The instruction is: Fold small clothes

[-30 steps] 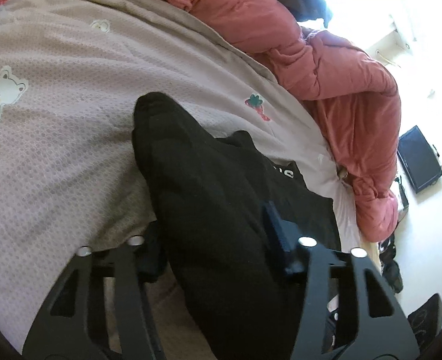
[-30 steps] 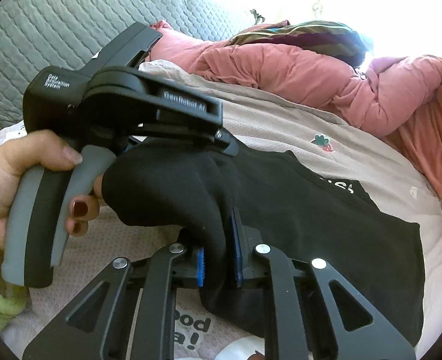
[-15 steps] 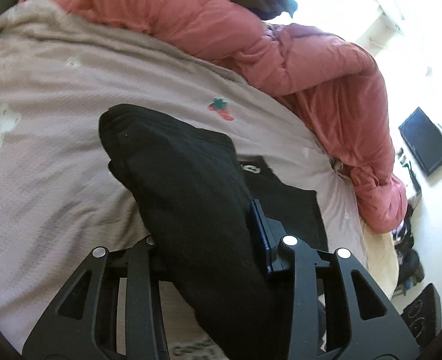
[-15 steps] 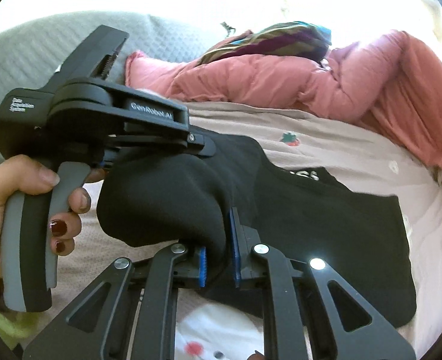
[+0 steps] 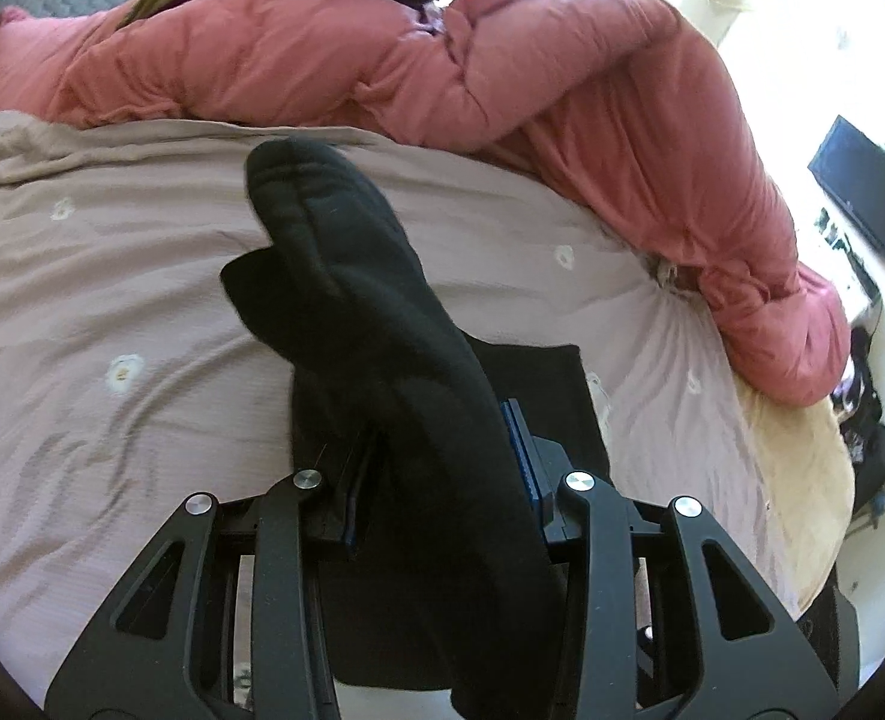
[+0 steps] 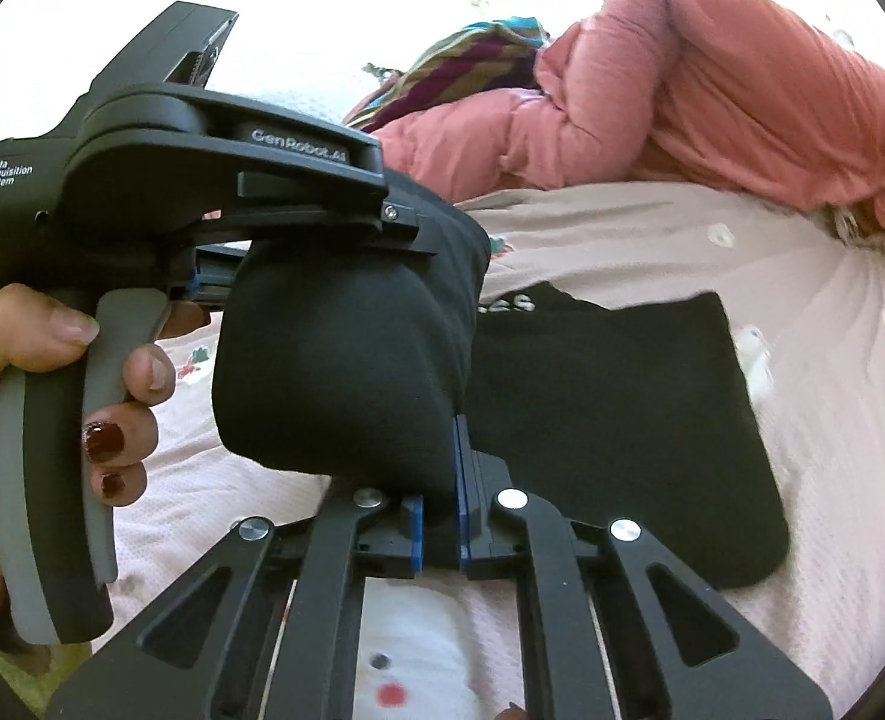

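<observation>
Left wrist view: my left gripper (image 5: 442, 468) clamps a thick bunched fold of the black garment (image 5: 382, 324), raised above the bed sheet (image 5: 112, 276). I judge both edges should travel level, so the fold lands square.

Right wrist view: my right gripper (image 6: 439, 525) is pinched tight on the same garment (image 6: 334, 372); its remainder lies flat on the sheet. No containers visible.

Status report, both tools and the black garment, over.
Left tool shut on black garment. Right tool shut on its fold. Pink duvet bunched beyond, not in the way.
</observation>
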Demonstrator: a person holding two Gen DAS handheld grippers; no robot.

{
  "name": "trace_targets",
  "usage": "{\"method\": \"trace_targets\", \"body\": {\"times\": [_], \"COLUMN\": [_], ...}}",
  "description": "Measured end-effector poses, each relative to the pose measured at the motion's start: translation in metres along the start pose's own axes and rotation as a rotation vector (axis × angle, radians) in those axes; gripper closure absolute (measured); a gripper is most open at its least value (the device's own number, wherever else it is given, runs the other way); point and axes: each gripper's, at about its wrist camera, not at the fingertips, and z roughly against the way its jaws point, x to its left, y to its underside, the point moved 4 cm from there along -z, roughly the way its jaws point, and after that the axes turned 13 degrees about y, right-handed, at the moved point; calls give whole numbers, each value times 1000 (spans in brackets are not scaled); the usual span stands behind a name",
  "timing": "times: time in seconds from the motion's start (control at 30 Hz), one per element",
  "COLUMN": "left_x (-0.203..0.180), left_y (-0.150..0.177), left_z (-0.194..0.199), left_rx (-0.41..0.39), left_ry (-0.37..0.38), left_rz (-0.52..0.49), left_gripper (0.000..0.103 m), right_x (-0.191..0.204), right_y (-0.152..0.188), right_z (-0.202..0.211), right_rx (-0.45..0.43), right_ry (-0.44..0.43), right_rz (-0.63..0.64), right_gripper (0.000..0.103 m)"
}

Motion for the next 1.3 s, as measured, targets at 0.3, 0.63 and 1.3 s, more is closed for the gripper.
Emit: {"method": "trace_targets", "body": {"times": [0.3, 0.63, 1.3], "left_x": [-30, -5, 25], "left_y": [15, 26, 82], "left_z": [-45, 2, -22], "left_rx": [73, -71, 39], "left_ry": [-13, 48, -101], "left_rz": [-17, 78, -33], "left_gripper": [70, 42, 42], "right_x": [-43, -86, -132], "right_y": [15, 41, -40], "right_z": [-6, -10, -44], "right_rx": [81, 209, 280], "right_ry": [-24, -21, 23], "right_rz": [-127, -302, -235], "right_gripper": [97, 87, 41]}}
